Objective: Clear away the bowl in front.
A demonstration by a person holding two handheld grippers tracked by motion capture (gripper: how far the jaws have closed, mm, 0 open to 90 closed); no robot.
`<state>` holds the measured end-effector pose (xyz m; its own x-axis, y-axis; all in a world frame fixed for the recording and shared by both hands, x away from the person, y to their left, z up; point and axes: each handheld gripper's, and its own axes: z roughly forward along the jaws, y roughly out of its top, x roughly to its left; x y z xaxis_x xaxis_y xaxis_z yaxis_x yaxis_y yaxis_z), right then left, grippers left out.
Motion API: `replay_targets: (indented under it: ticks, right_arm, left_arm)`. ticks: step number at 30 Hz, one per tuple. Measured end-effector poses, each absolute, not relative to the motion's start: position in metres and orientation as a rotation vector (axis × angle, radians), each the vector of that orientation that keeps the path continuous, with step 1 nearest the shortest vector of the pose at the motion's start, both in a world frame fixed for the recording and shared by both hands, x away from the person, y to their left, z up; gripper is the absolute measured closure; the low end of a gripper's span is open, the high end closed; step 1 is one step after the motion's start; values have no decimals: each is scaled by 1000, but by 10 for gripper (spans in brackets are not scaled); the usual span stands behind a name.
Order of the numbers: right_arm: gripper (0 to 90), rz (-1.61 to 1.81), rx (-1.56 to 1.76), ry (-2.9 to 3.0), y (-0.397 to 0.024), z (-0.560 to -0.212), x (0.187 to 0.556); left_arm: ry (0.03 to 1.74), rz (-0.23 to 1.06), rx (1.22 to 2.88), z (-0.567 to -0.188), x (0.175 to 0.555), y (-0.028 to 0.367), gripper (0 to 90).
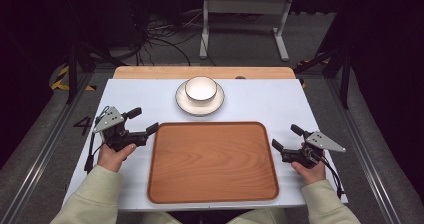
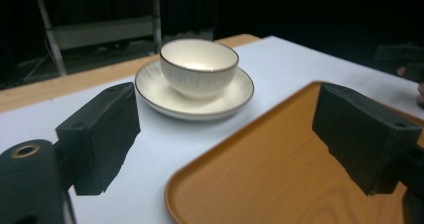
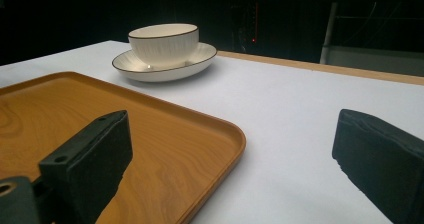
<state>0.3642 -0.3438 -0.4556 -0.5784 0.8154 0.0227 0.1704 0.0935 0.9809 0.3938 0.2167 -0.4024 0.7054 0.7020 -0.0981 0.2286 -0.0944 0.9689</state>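
Judging by its glazed ceramic look, the bowl [image 1: 201, 90] should be stiff, fairly heavy, slippery and easy to chip; it sits in a matching saucer [image 1: 186, 104] at the far middle of the white table [image 1: 280, 104], just beyond the wooden tray [image 1: 212, 161]. Its thin dark-lined rim looks like the best place to pinch, one jaw inside and one outside, since the round ribbed wall would likely slide from flat pads. The saucer is shallow and may lift separately. The tray is smooth, grained wood with a raised lip and rounded corners. Both the left gripper [image 1: 150, 130] and right gripper [image 1: 282, 139] stand wide apart, holding nothing.
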Motion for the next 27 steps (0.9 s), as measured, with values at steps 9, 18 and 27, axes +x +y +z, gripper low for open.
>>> replay_targets:
  ticks: [9, 18, 27]
  right_arm:
    - [34, 1519, 984, 1831, -344, -456, 366]
    - [34, 1522, 991, 1832, -345, -455, 366]
    - [34, 1530, 999, 1830, -345, -456, 367]
  left_arm:
    - [737, 445, 1652, -392, 414, 206, 107]
    - [683, 427, 1679, -383, 436, 189, 141]
    - [671, 431, 1705, -376, 462, 171, 181]
